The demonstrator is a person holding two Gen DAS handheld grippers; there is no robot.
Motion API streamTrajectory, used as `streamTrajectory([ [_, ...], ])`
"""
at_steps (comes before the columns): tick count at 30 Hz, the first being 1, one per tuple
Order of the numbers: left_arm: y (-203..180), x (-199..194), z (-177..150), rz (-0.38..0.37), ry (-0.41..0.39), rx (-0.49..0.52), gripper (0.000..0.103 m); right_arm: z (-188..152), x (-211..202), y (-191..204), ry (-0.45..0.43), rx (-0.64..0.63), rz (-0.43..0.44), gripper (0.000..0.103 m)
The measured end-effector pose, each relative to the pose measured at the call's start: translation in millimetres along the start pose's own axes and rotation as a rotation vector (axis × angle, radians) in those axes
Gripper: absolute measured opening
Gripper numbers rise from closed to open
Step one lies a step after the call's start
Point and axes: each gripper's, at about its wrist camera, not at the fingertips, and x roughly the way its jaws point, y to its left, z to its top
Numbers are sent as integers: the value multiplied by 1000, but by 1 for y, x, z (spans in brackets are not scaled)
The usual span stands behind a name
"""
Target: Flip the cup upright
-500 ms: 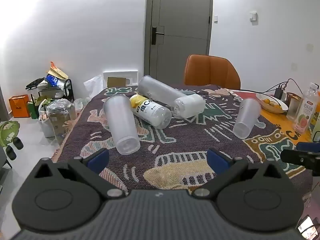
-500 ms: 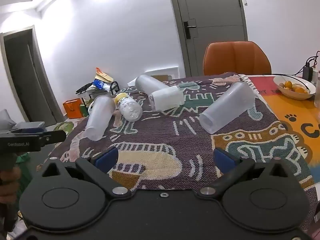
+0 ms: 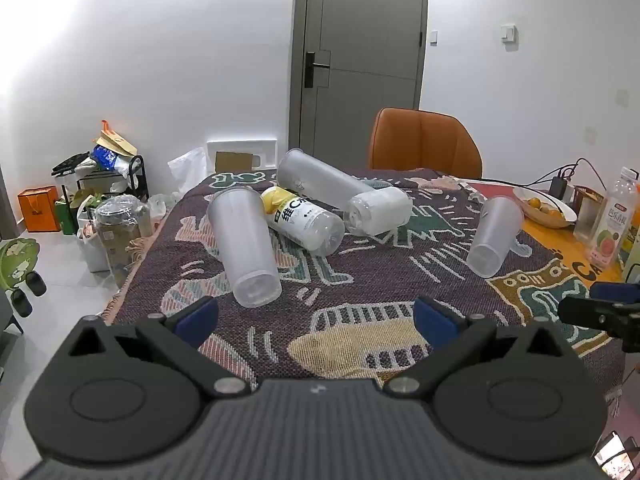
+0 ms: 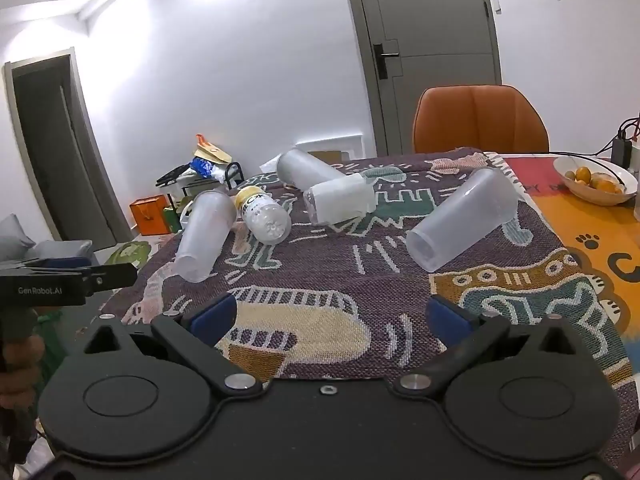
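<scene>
Plainly, nothing is gripped yet — the left gripper [image 3: 316, 314] and right gripper [image 4: 330, 314] are held spread at the near edge of the patterned cloth [image 4: 304, 276]. The cup [image 4: 464, 218] lies toppled far-right, presumably the right gripper's target.

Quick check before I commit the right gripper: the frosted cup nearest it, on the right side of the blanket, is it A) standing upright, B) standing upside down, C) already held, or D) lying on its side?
D: the frosted cup lies on its side on the blanket, apart from the open right gripper.
</scene>
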Motion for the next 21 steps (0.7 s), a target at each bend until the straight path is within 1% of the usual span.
streamTrajectory([
  [12, -1, 0, -2, -4, -10, 7, 103, 0, 1, 0, 3, 2, -5, 103],
  [21, -2, -3, -1, -27, -14, 1, 103, 0, 0, 0, 1, 0, 1, 103],
])
